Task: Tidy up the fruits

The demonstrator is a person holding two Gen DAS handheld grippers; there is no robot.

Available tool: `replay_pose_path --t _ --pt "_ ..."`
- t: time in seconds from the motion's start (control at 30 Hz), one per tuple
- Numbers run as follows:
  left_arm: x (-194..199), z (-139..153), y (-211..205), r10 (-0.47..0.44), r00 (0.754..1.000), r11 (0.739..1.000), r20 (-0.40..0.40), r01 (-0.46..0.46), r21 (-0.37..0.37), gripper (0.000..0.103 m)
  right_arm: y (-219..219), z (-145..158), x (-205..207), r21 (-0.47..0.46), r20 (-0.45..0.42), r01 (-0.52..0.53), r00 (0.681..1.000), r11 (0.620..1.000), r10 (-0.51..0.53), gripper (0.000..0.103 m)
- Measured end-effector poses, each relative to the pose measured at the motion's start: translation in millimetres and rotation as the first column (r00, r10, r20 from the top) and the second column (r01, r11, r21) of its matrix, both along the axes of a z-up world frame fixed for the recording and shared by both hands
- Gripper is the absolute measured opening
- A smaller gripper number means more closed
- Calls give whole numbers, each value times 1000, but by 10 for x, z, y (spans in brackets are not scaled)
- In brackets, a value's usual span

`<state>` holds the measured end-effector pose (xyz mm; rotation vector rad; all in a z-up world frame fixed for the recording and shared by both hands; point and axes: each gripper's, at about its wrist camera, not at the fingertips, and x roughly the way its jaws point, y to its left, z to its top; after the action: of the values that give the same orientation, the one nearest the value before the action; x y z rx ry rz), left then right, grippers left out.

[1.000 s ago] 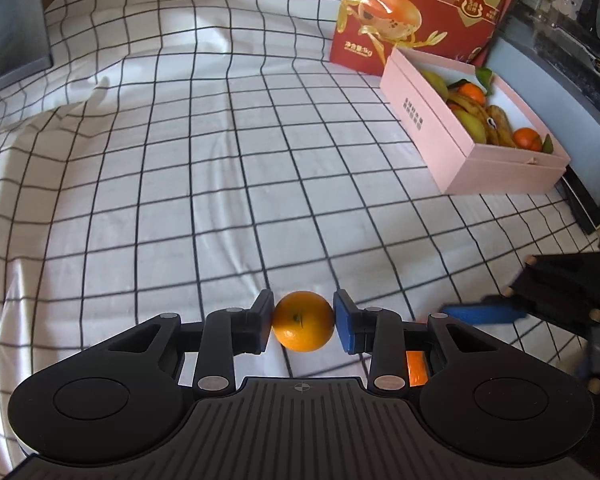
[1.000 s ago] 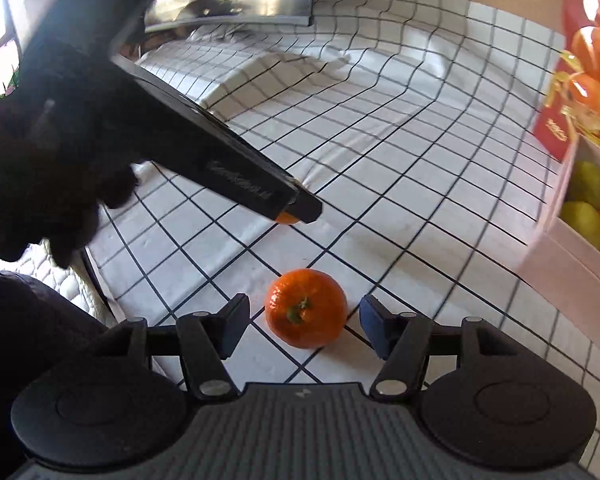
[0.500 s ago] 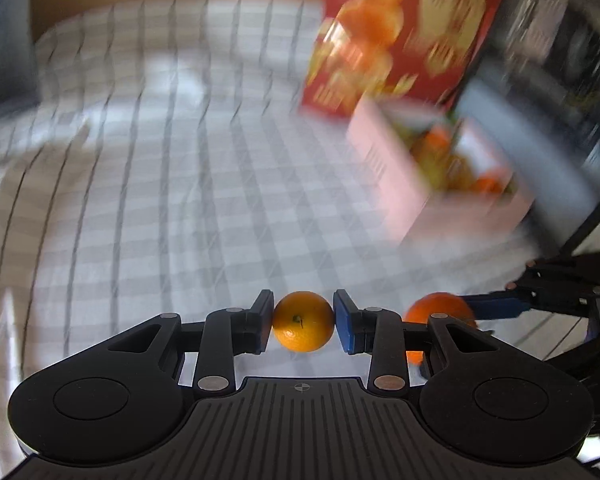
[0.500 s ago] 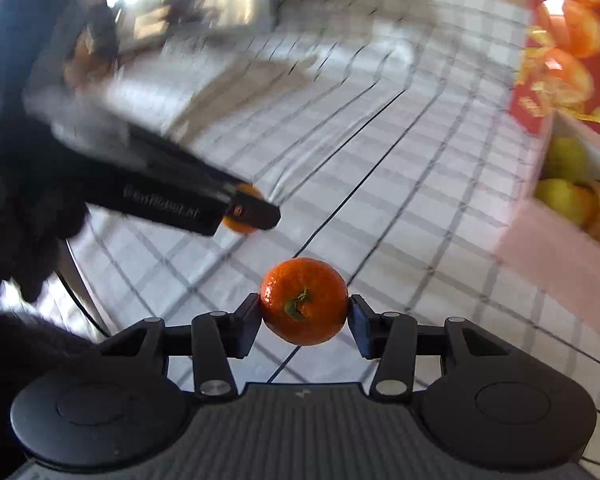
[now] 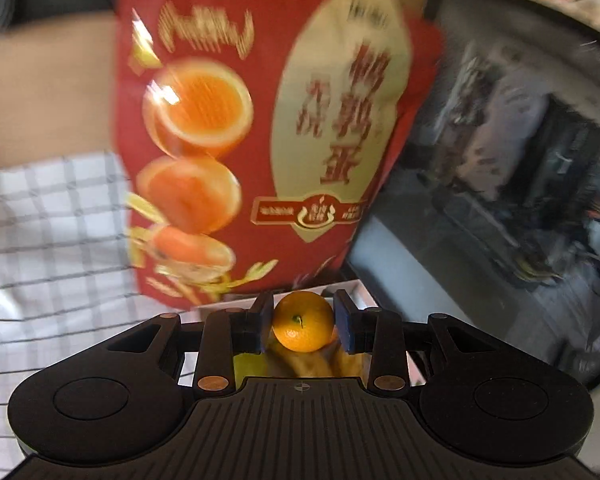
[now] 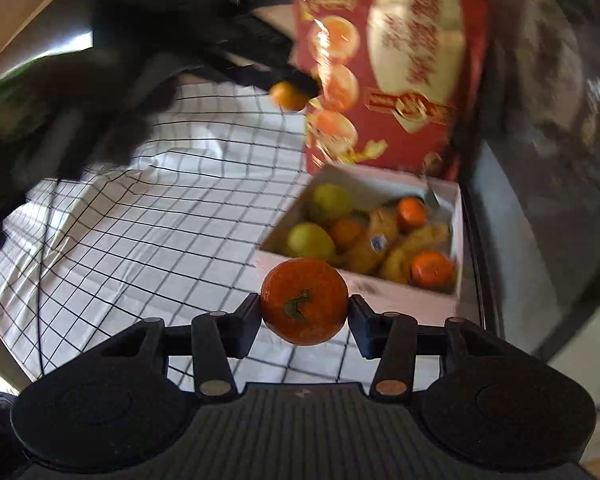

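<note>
We see a white cloth with a black grid (image 6: 172, 240) spread over the surface, creased in places. At its far edge stands a tall red carton printed with halved eggs (image 5: 260, 120), blurred in the left wrist view. Just in front of it sits an open pink box (image 6: 360, 286) holding two green pears, bananas and three tangerines.

Our left claw (image 5: 303, 322) is clamped on a small yellow-orange mandarin (image 5: 302, 321), its blue pads pressing on both sides. It hangs in the air over the open box, with fruit showing just beneath; in the right wrist view the same fruit sits high against the red carton.

Our right claw (image 6: 304, 314) is clamped on a deeper orange tangerine (image 6: 304, 302), stem turned towards the camera, lifted off the cloth, just short of the box's near wall.
</note>
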<state>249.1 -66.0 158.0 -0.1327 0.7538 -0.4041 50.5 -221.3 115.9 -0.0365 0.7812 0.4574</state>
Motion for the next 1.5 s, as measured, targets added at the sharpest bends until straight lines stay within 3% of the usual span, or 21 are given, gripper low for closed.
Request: replay_pose_path --t 0.1,0.3,0.43,0.53,0.7,0.8,0.87,1.03,1.1,1.23,1.3,1.4,1.47,1.5 --pt "189 -231 -47 23 998 1000 -60 -24 -13 37 -106 -118 45 23 -26 25 999 999 -25 47" --pt "-232 -278 308 121 993 992 -7 -121 -29 37 -195 -129 259 54 12 54 998 997 -55 47" --pt "-798 -398 562 153 988 988 0 -153 22 37 -133 -57 663 48 68 69 995 997 -72 47" --pt "-1178 -633 662 166 985 984 -50 -161 78 37 -5 -77 1038 26 116 104 987 994 -107 47" --pt "-1507 -928 704 151 984 977 -95 -135 164 37 298 -268 1562 -6 235 164 959 986 -158 48" --pt "-1631 -1012 715 117 991 967 -70 -98 234 37 435 -376 1715 -52 206 182 964 982 -168 52" --pt "-1641 -1088 752 103 992 964 -73 -82 253 37 427 -385 1614 -14 165 198 967 980 -193 52" --pt "-1666 -1233 822 95 995 965 -37 -83 248 37 360 -296 834 76 120 225 965 971 -233 69" --pt "-1661 -1284 807 90 995 968 -35 -79 239 37 404 -299 523 37 108 241 964 970 -244 77" --pt "-1680 -1433 717 117 993 963 -28 -107 247 38 446 -488 272 -51 42 269 963 962 -267 77" --pt "-1723 -1482 644 148 989 958 27 -150 244 40 423 -646 247 -87 12 278 960 957 -278 77" --pt "-1737 -1536 487 190 979 948 70 -202 246 49 347 -901 271 -106 -28 267 962 958 -272 77" --pt "-1763 -1568 403 223 971 945 89 -237 226 64 289 -1051 332 -110 -67 259 961 960 -267 77" --pt "-1777 -1592 345 235 966 938 108 -254 235 66 288 -1065 326 -121 -30 256 965 959 -262 81"
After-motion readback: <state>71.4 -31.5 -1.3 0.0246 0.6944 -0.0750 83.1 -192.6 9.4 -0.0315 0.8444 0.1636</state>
